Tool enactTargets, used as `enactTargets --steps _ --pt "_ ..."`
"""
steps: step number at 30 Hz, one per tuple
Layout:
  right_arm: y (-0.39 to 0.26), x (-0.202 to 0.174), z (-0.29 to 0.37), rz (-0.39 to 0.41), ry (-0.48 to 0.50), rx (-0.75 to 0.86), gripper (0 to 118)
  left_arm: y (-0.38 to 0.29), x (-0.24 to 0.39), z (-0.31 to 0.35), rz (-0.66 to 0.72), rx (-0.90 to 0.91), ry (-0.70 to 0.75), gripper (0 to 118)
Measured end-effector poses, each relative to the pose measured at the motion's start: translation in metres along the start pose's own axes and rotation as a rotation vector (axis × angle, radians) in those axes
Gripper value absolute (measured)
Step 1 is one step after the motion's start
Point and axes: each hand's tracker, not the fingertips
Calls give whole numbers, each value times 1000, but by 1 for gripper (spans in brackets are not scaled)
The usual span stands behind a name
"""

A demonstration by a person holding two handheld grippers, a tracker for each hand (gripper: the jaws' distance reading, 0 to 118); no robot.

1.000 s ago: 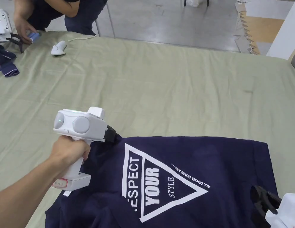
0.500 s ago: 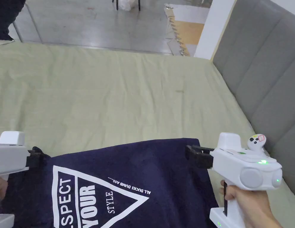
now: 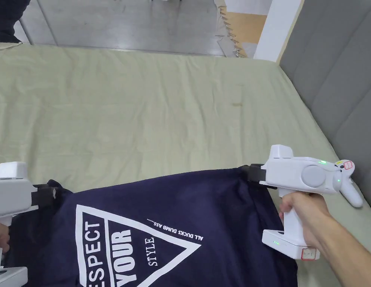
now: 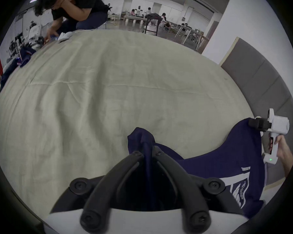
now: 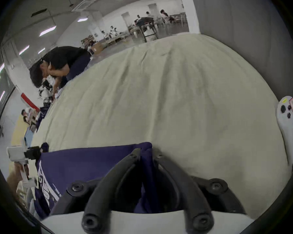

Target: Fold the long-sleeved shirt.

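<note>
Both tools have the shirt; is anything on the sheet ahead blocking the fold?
Nothing visible does. The sheet beyond the shirt is bare; a white controller lies off to the right, beside the right tool.

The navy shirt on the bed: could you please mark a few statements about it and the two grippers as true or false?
1. The left gripper is shut on a corner of the navy shirt. True.
2. The right gripper hangs open above the shirt. False: both its jaws pinch the shirt's other far corner.
3. The shirt's white triangle print faces up. True.
4. A white controller lies on top of the shirt. False: it lies on the green sheet, beside the grey headboard.
5. The shirt's far edge sags loosely between the grippers. False: it runs nearly straight between them.
</note>
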Motion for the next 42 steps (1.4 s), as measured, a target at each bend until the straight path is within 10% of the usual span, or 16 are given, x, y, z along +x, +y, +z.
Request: enactTargets --steps 22,42 --pt "22 -65 370 215 285 634 8 5 39 355 86 652 -230 9" --pt "246 -226 538 402 47 852 8 240 162 553 -198 928 42 9"
